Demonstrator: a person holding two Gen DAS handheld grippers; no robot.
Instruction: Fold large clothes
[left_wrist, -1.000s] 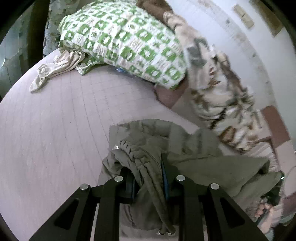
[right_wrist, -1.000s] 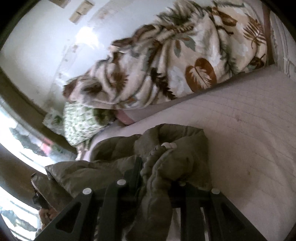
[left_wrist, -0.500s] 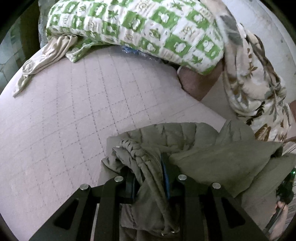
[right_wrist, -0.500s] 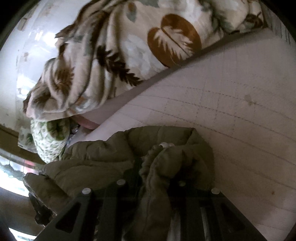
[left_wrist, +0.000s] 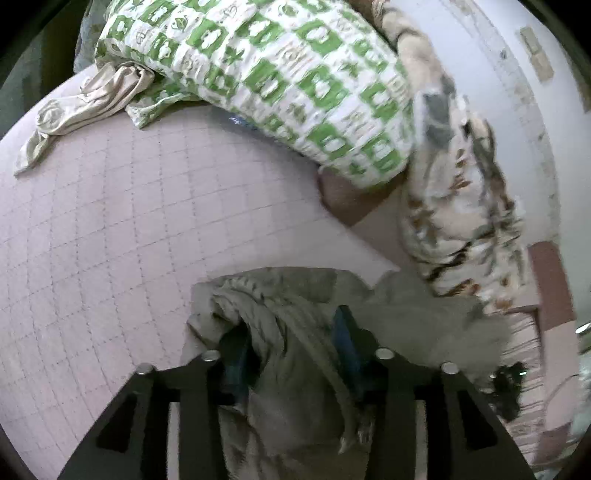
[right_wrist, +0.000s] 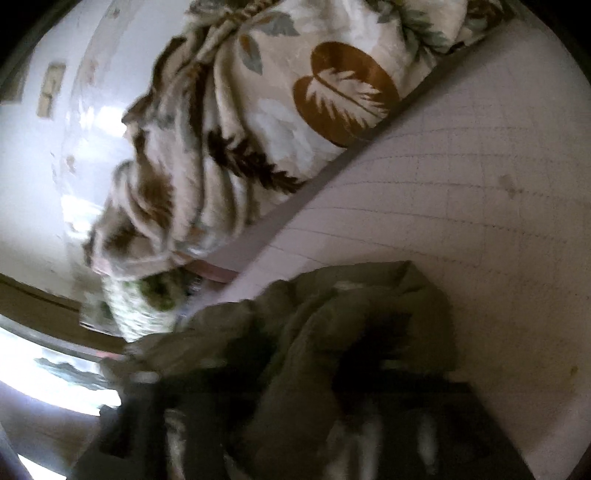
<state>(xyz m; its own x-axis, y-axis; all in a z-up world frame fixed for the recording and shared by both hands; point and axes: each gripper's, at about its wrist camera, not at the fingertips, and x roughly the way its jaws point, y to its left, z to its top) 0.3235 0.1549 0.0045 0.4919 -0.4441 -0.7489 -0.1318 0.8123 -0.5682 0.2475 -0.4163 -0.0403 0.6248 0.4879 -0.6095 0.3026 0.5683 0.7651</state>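
Your left gripper (left_wrist: 291, 347) shows matte black angular finger frames (left_wrist: 192, 398), four round silver screw heads (left_wrist: 384, 353) across the top, and blue pads (left_wrist: 341, 339) inside. Your right gripper (right_wrist: 317, 391) is just a dark blur.

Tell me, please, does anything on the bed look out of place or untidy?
Yes. A beige garment lies crumpled and twisted at the bed's far edge, partly under the green-checked pillow. The olive jacket is bunched, not flat, between the left gripper fingers, whose jaws are opening.
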